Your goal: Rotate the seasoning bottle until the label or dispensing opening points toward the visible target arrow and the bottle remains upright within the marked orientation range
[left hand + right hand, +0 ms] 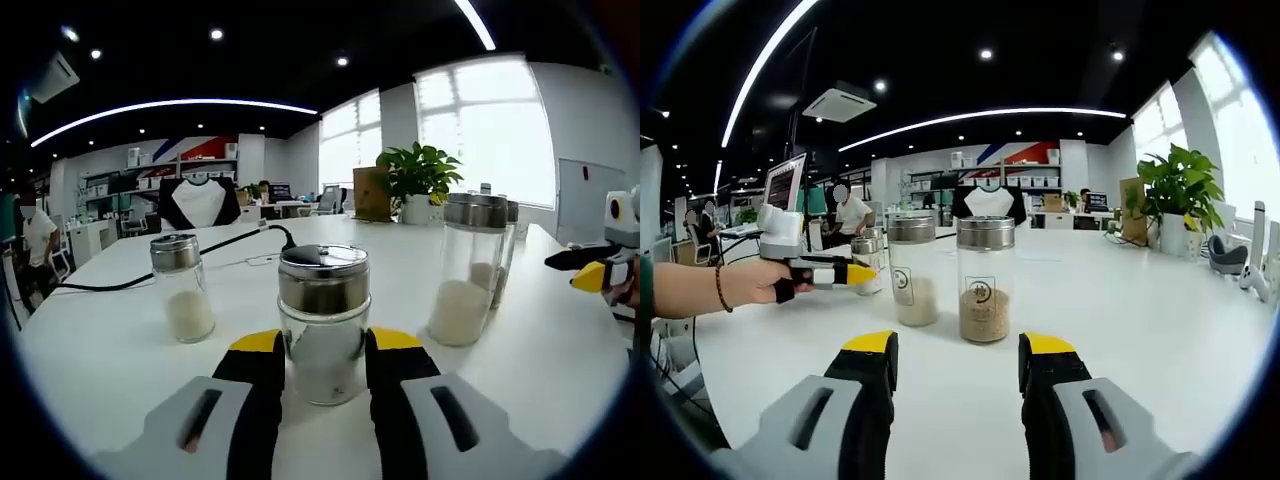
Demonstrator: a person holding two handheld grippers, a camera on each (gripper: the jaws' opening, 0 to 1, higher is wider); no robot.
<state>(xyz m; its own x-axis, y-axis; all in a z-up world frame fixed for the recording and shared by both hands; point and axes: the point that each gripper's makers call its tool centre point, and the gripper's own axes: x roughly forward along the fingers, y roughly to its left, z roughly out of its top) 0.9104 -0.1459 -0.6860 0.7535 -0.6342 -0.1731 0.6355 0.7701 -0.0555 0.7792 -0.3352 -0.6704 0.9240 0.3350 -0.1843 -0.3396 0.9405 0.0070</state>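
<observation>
The left hand-held gripper [322,365] has the short clear glass seasoning bottle with a brushed-metal shaker lid [323,320] standing straight ahead between its yellow-tipped black jaws. The jaws sit close on either side of the glass, but whether they press it or merely flank it cannot be told from here. The bottle stands upright on the white tabletop [120,340], its long axis vertical, so a turn would be about that axis. This gripper is plainly the nearer one; the bottle sits toward the tabletop edge closest to it.

The right hand-held gripper [955,365] is spread wide and empty, its jaws well apart from the two taller metal-capped glass jars ahead of it: one holding white grains [913,270], one holding brownish grains [985,280], each with a small printed label facing this gripper. In the right gripper view a person's hand [755,282] carries the left gripper at the left.

No target arrow or marked range can be made out on the tabletop. The gripped bottle's label, if any, is not visible, and the lid's opening is hard to read. Another small shaker with white contents [182,288] stands left of it, a black cable [170,265] behind.
</observation>
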